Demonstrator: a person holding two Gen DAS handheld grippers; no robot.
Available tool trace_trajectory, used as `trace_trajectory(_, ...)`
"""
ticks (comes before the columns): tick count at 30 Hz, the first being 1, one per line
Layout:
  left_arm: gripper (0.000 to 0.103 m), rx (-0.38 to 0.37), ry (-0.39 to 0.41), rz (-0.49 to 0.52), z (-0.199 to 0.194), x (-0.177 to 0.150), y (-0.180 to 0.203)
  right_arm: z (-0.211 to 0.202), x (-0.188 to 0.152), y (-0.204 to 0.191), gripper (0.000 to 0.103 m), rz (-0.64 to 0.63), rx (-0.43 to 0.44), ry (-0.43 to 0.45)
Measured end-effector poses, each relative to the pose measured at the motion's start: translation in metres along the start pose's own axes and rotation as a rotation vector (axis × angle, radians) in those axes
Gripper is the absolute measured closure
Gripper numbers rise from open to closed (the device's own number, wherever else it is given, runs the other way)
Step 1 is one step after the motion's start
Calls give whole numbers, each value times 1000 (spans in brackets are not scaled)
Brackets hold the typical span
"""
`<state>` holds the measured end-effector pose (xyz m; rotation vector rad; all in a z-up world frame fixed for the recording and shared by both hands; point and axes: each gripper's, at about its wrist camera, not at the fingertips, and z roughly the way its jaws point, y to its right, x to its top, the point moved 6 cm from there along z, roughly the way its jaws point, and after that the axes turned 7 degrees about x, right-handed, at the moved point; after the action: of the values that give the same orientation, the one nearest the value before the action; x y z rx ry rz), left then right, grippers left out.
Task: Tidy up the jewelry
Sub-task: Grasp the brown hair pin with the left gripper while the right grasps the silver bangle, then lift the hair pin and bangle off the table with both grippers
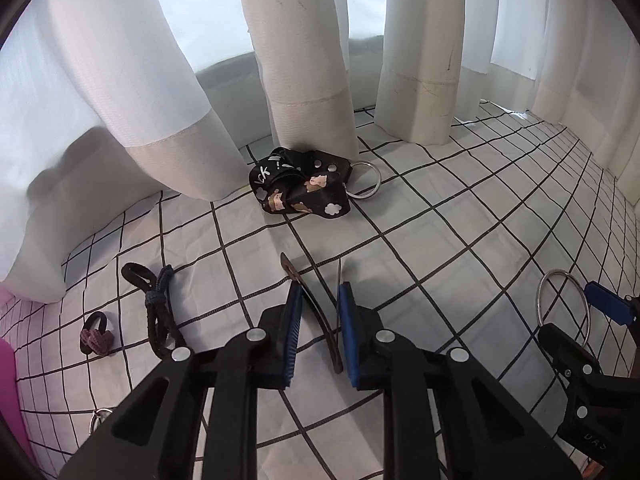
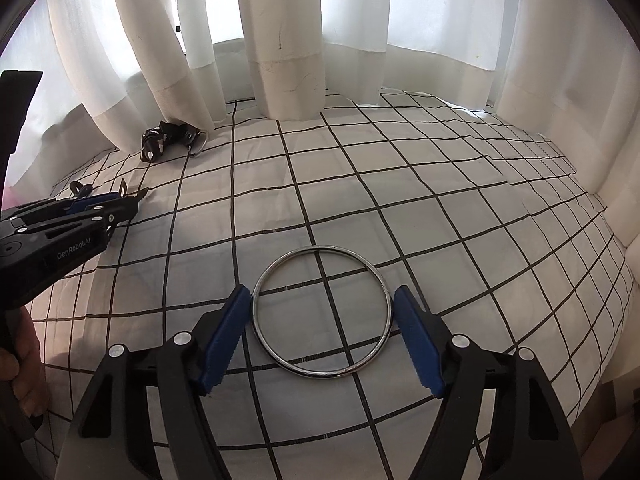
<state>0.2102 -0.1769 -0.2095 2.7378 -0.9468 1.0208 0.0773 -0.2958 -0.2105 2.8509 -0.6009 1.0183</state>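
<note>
Lying on the white checked bedspread [image 1: 440, 240], from the left: a small pink-and-black hair tie [image 1: 95, 338], a knotted black cord [image 1: 158, 304], then my left gripper [image 1: 318, 292], its blue pads nearly closed around a thin brown hair clip [image 1: 320, 320]; whether they press it I cannot tell. Farther back, by the white curtain [image 1: 312, 92], sits a black printed strap [image 1: 300, 192]. To the right, my right gripper [image 2: 322, 296] straddles a silver bangle [image 2: 320, 310], pads at its rim, grip uncertain.
</note>
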Motion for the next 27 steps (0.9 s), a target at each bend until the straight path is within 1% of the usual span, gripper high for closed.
trace_trajectory(4, 82, 4, -1, 1, -2, -3, -1, -1, 0, -1, 32, -7, 3, -5)
trace_trajectory(6, 78, -9, -8, -22, -2, -5, -4, -1, 0, -1, 32, -8, 4, -6)
trace_trajectory(8, 67, -22, -14, -42, -3, -7, -6, -1, 0, -1, 32, -10, 5, -8)
trace_trajectory(10, 34, -36, -22, -52, -4, -11, -10, -2, -1, -1, 32, -10, 6, -8)
trace_trajectory(11, 35, -40, -21, -55, -4, -13, -10, -3, -1, -1, 32, -11, 6, -7)
trace_trajectory(12, 40, -41, -17, -52, -4, -13, -9, -3, -1, -1, 32, -11, 6, -6)
trace_trajectory(13, 51, -43, -10, -44, -5, -12, -7, -3, -1, -1, 32, -10, 7, -6)
trace_trajectory(14, 56, -32, -6, -32, -5, -13, -6, -3, -1, -1, 32, -8, 7, -5)
trace_trajectory(16, 76, -32, 4, -21, -7, -13, -3, -3, -1, -1, 32, -10, 7, -6)
trace_trajectory(17, 79, -17, 6, -21, -7, -13, -4, -3, -1, -1, 32, -10, 8, -5)
trace_trajectory(19, 88, -21, 6, -45, -6, -12, -8, -3, -1, -1, 32, -10, 8, -3)
trace_trajectory(21, 90, -49, 3, -75, -6, -11, -13, -3, -1, 0, 32, -10, 10, -1)
trace_trajectory(24, 90, -40, 7, -68, -9, -13, -12, -3, -1, 0, 32, -11, 12, 4)
trace_trajectory(27, 90, -58, 18, -85, -13, -14, -10, -4, -1, 1, 32, -9, 17, 8)
